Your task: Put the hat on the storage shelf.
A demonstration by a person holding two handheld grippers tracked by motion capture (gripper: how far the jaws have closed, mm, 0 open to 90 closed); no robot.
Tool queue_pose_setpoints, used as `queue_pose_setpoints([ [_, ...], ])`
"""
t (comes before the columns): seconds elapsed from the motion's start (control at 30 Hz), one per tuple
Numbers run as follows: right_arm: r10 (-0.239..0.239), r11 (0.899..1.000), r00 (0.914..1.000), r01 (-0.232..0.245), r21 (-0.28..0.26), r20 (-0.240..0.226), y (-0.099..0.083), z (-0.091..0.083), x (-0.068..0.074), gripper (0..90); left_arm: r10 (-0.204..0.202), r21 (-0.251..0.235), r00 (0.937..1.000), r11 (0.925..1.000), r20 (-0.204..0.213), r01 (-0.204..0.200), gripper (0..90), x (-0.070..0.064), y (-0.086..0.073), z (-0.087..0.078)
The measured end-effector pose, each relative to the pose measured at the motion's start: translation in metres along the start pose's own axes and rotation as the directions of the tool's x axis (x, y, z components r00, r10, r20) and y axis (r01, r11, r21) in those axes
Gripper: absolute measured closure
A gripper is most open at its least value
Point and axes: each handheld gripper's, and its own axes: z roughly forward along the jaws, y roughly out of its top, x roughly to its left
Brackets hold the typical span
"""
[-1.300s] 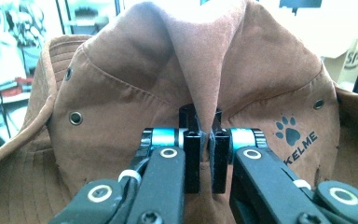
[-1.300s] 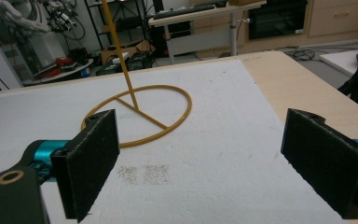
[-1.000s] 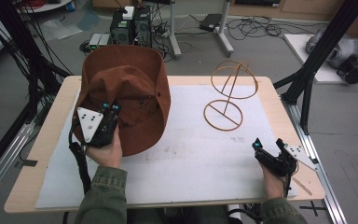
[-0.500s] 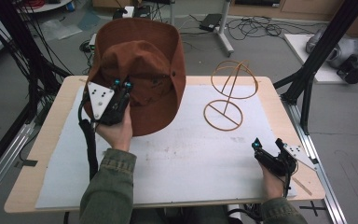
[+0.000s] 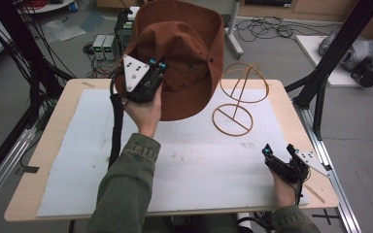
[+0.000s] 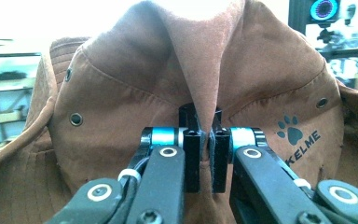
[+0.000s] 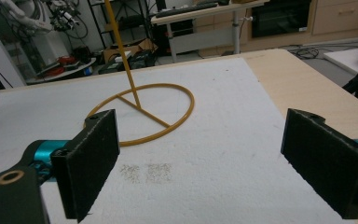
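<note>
Item: brown bucket hat (image 5: 184, 58), suede-like cloth, brass eyelets along the crown, a paw mark and the word KELME printed on one side; held in the air above the far left of the tabletop (image 5: 48, 145), at about 10 o'clock from its centre, clear of the white mat (image 5: 194, 165).

Handling, as judged: light and soft; no stiffness of its own, so it droops and folds round whatever grips it; not fragile; napped surface unlikely to slip; a pinch on a doubled fold of crown or brim should hold best, while a single layer may pull through.

Left tool (image 5: 156, 72): jaws closed to a narrow slit on a raised ridge of the hat's cloth, seen close in the left gripper view (image 6: 205, 140); the hat hangs wholly from this pinch.

Right tool (image 5: 278, 154): jaws wide apart, holding nothing; resting low at 4 o'clock on the tabletop, pads (image 7: 91, 163) facing the stand.

Yellow wire hat stand (image 5: 238, 99): upright at 1 o'clock, ring base on the mat, upper hoop bare; just beside the hat, not touching it.
</note>
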Motion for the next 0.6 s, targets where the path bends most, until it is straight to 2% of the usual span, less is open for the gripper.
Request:
queue_pose_setpoints([
  [0.1, 0.007, 1.000, 1.0000, -0.007, -0.004, -0.002, 0.000, 0.000, 0.000, 10.7, 0.002, 0.003, 0.9989, 1.0000, 0.047, -0.002, 87.6, -0.012, -0.001, 0.018],
  [0.2, -0.003, 1.000, 1.0000, 0.003, 0.000, -0.007, 0.000, 0.000, 0.000, 10.7, -0.006, 0.005, 0.9940, 1.0000, 0.109, 0.006, 87.6, -0.024, -0.005, 0.037],
  [0.37, 0.002, 1.000, 0.9999, -0.002, 0.003, -0.010, -0.001, 0.001, -0.001, 10.7, -0.001, -0.015, 0.9805, 0.9999, 0.197, 0.004, 87.6, -0.044, -0.011, 0.065],
  [0.6, 0.009, 1.000, 0.9998, -0.009, 0.014, -0.017, -0.002, 0.005, 0.001, 10.7, -0.036, -0.035, 0.9636, 0.9983, 0.265, 0.046, 87.6, -0.070, -0.005, 0.099],
])
